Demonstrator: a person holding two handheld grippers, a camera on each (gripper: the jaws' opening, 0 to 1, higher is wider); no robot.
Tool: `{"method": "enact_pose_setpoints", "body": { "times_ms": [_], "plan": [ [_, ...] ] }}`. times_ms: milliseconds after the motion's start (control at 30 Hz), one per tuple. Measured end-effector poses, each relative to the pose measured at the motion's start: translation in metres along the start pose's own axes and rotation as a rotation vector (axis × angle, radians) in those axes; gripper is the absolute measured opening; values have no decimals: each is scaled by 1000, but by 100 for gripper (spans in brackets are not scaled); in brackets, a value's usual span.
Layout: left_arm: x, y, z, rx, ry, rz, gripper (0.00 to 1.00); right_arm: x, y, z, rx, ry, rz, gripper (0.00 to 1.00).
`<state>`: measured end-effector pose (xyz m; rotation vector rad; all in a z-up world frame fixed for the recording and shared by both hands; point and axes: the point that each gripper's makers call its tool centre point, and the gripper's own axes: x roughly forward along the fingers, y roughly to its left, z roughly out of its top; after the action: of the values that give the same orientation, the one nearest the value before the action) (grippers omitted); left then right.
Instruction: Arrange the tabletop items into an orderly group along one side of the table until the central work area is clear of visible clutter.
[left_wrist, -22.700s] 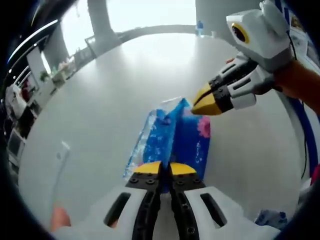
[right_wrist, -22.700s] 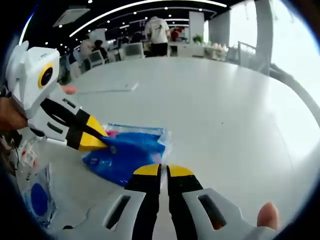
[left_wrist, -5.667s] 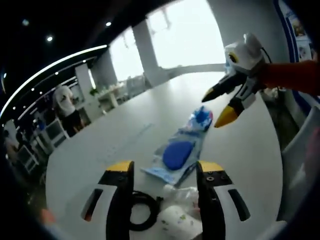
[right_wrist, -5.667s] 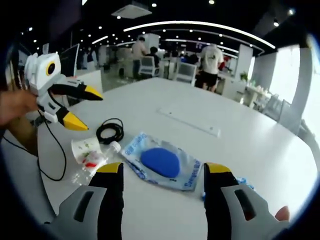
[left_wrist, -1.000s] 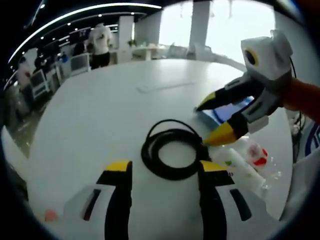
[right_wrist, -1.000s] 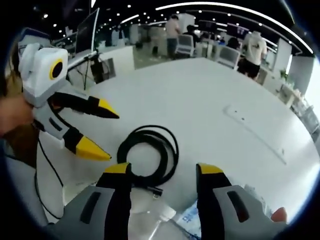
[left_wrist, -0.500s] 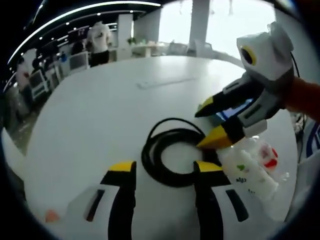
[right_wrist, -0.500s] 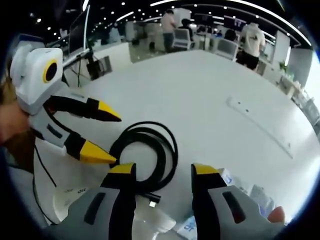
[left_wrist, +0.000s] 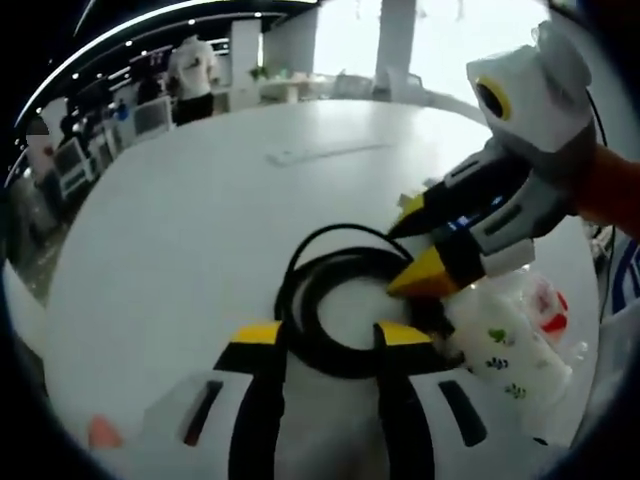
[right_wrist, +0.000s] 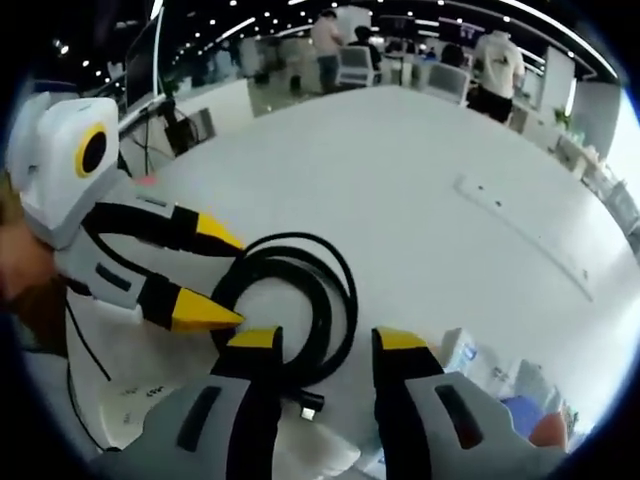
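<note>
On the white bench (left_wrist: 180, 220), near its edge by the person, a coiled black cable (left_wrist: 335, 300) lies flat with both tools closing in on it from opposite sides. The left tool (left_wrist: 322, 335) has its jaws apart, straddling the near arc of the coil; the right tool (right_wrist: 322, 340) is also spread, set over the opposite arc, so the pair look placed to lift or slide the loop together. A crumpled plastic bottle (left_wrist: 505, 335) lies just beside the cable, touching or nearly so, and could get dragged along. A blue packet (right_wrist: 525, 410) sits near it.
</note>
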<state>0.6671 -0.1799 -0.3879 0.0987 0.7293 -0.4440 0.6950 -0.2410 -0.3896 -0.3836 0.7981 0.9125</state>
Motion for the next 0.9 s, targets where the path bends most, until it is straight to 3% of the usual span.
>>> {"method": "enact_pose_setpoints", "body": {
  "times_ms": [167,233,333,900],
  "plan": [
    [0,4,-1,-11,0,15,32,3,1,-2,13,10,0,33],
    [-2,10,4,-2,-28,45,29,3,2,-2,14,10,0,33],
    [-1,8,-3,-20,7,25,29,5,3,-3,17,16,1,32],
    [1,12,-5,-92,20,73,26,7,3,-3,37,21,-10,26]
  ]
}}
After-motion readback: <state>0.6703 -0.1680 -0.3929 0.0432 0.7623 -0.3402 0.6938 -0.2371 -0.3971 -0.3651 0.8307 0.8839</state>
